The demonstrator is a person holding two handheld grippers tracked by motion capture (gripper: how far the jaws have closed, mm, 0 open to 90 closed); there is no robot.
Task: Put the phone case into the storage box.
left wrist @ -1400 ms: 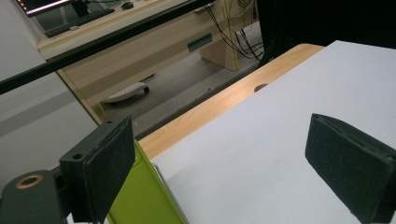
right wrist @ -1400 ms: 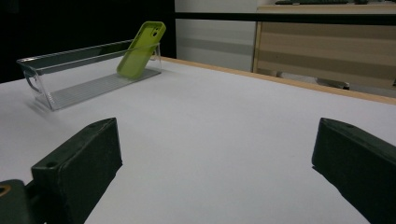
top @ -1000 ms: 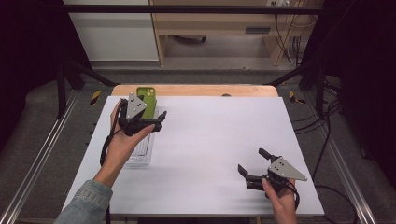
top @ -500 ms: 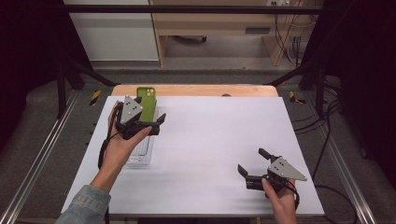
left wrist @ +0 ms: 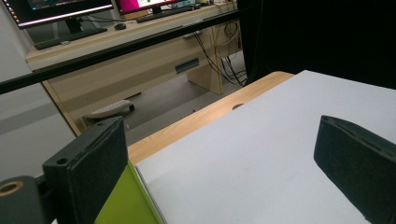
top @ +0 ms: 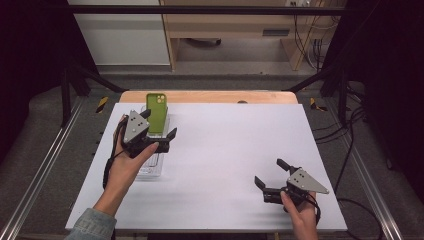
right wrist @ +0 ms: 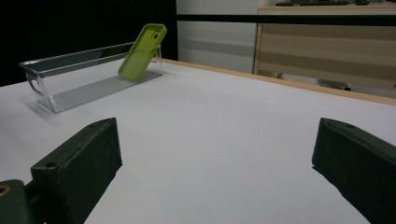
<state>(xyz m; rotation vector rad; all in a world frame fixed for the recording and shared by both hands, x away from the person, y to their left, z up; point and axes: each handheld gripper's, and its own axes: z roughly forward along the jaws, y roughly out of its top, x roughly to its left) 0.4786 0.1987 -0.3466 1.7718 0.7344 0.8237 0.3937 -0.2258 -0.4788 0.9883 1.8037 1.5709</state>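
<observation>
Plainly unlabelled green phone case (top: 156, 111) in clear tray (right wrist: 70, 95), left gripper (top: 158, 132) and right gripper (top: 270, 173) fingers wide, empty

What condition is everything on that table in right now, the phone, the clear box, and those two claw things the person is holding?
Phone: in its green case, propped tilted against the tray's far end wall, back facing out.
Tray: clear, upright on the table, holding just the phone.
Left claw: open, nothing between its jaws, above the tray beside the phone.
Right claw: open, holding nothing, low over the white table, far from the tray.
</observation>
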